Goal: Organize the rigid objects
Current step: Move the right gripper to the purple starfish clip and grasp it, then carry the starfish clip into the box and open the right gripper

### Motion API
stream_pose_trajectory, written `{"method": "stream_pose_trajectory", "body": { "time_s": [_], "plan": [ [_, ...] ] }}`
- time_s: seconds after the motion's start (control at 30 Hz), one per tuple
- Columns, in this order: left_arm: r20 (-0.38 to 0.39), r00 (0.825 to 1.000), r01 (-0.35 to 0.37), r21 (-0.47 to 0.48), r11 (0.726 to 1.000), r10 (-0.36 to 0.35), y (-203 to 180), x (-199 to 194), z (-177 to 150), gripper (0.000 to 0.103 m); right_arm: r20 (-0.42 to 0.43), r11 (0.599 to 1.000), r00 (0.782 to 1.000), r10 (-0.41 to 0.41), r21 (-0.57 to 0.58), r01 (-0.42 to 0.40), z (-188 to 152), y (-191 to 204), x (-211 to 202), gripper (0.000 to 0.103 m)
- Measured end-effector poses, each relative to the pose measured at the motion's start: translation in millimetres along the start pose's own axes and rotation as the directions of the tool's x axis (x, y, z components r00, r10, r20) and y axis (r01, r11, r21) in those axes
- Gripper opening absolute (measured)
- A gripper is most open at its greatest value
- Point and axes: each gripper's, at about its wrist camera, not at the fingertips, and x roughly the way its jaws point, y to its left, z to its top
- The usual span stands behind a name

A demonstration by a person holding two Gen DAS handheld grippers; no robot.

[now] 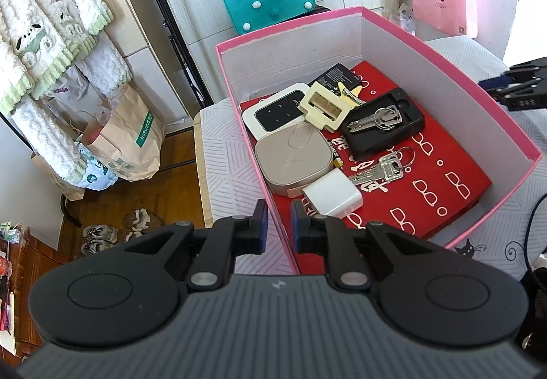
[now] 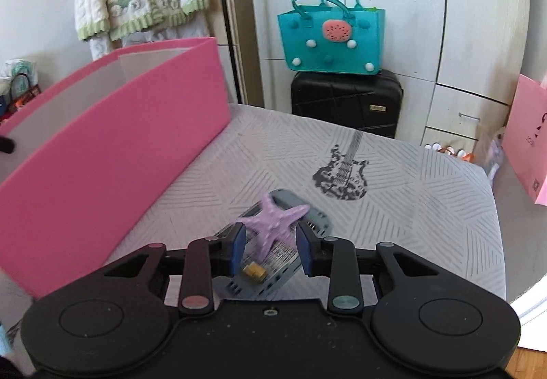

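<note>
Purple starfish (image 2: 273, 220), light, rigid, spiky, lay atop grey module (image 2: 273, 262); right gripper (image 2: 270, 251) gaped astride, ungripping; left gripper (image 1: 277, 225) pinched the pink box's (image 1: 444, 126) wall.

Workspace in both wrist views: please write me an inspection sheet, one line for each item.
Surface: grey patterned cover with a guitar print.
Job's things: pink box holds keys, white charger and other small devices; purple starfish lies on grey slotted device outside it.
Clutter: nothing seen.
Claws: left claw shut on the pink box's wall; right claw open around the starfish.
Cables: dark cable at the right edge.
Surroundings: teal bag, black suitcase.
</note>
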Motion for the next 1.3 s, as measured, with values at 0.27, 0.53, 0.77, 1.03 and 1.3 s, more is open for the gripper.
{"method": "stream_pose_trajectory", "body": {
  "time_s": [0.27,0.53,0.77,1.03,1.3],
  "plan": [
    [0.001,1.0,0.003,-0.001,1.0,-0.003,-1,1,0,0.013,-0.007,0.999,0.999,0.031,-0.013,-0.031,3,1,13,0.047],
    [0.002,1.0,0.007,-0.007,1.0,-0.007,-2,1,1,0.013,-0.003,1.0,1.0,0.02,-0.001,-0.02,2,2,9,0.031],
    [0.003,1.0,0.01,-0.009,1.0,-0.01,-4,2,1,0.013,0.037,0.999,0.999,0.027,0.036,-0.028,2,1,0,0.031],
    [0.006,1.0,0.008,0.004,1.0,-0.008,-2,1,0,0.013,0.107,0.999,0.994,0.033,0.009,-0.035,17,16,-32,0.031],
    [-0.003,1.0,0.002,0.028,1.0,-0.002,-3,2,1,0.013,0.175,0.98,0.966,0.188,-0.103,-0.172,51,59,-75,0.031]
  ]
}}
